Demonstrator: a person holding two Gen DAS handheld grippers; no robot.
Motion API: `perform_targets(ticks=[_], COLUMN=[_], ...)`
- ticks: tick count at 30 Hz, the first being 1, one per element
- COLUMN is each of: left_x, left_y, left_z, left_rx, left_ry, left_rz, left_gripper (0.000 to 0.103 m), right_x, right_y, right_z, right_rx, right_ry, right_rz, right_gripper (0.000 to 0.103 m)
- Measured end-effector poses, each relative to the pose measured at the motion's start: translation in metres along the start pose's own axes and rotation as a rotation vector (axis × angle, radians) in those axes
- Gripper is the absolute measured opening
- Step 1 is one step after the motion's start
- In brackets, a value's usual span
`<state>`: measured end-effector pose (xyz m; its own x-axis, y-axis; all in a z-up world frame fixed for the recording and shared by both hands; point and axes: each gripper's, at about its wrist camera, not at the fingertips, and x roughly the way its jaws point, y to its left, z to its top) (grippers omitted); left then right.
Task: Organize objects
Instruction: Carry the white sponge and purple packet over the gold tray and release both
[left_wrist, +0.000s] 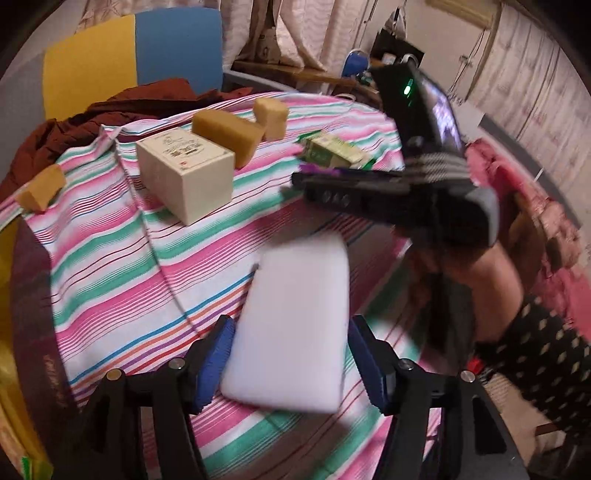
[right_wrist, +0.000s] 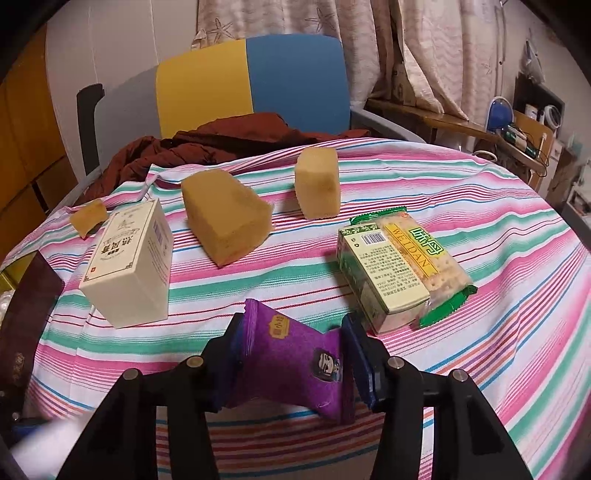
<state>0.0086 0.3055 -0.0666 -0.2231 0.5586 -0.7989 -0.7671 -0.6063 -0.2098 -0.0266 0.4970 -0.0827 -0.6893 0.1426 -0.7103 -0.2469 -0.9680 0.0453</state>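
Observation:
My left gripper (left_wrist: 291, 354) is shut on a white foam block (left_wrist: 295, 328), held above the striped tablecloth (left_wrist: 110, 266). My right gripper (right_wrist: 293, 354) is shut on a purple snack packet (right_wrist: 291, 362), squeezed at its middle, low over the cloth. The right gripper also shows in the left wrist view (left_wrist: 369, 192) at the right. On the table lie a cream box (right_wrist: 129, 266), two large yellow sponges (right_wrist: 225, 218) (right_wrist: 317, 184), a small sponge piece (right_wrist: 88, 216), and a green cracker pack beside a small box (right_wrist: 399, 266).
A yellow and blue chair (right_wrist: 255, 85) stands behind the table with a dark red garment (right_wrist: 207, 147) on it. A dark object (right_wrist: 22, 317) stands at the table's left edge. Shelves and clutter (right_wrist: 517, 122) are at the far right.

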Motion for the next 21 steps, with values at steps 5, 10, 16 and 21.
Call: perform_targets(ticks=[5, 10, 16, 21], left_x=[0.004, 0.006, 0.001, -0.013], left_y=[0.000, -0.007, -0.011, -0.012], left_z=[0.003, 0.000, -0.007, -0.012], left_rx=[-0.026, 0.027, 0.063, 0.058], left_ry=[0.037, 0.039, 0.010, -0.037], left_rz=[-0.019, -0.010, 0.006, 0.003], left_gripper=[0.061, 0.060, 0.057, 0.057], right_x=[0.000, 0.000, -0.003, -0.011], right_y=[0.001, 0.000, 0.003, 0.003], right_z=[0.000, -0.001, -0.002, -0.003], right_rx=[-0.011, -0.004, -0.012, -0.004], right_ry=[-0.003, -0.005, -0.027, -0.061], right_rz=[-0.012, -0.008, -0.024, -0.030], right_gripper=[0.053, 0.053, 0.051, 0.045])
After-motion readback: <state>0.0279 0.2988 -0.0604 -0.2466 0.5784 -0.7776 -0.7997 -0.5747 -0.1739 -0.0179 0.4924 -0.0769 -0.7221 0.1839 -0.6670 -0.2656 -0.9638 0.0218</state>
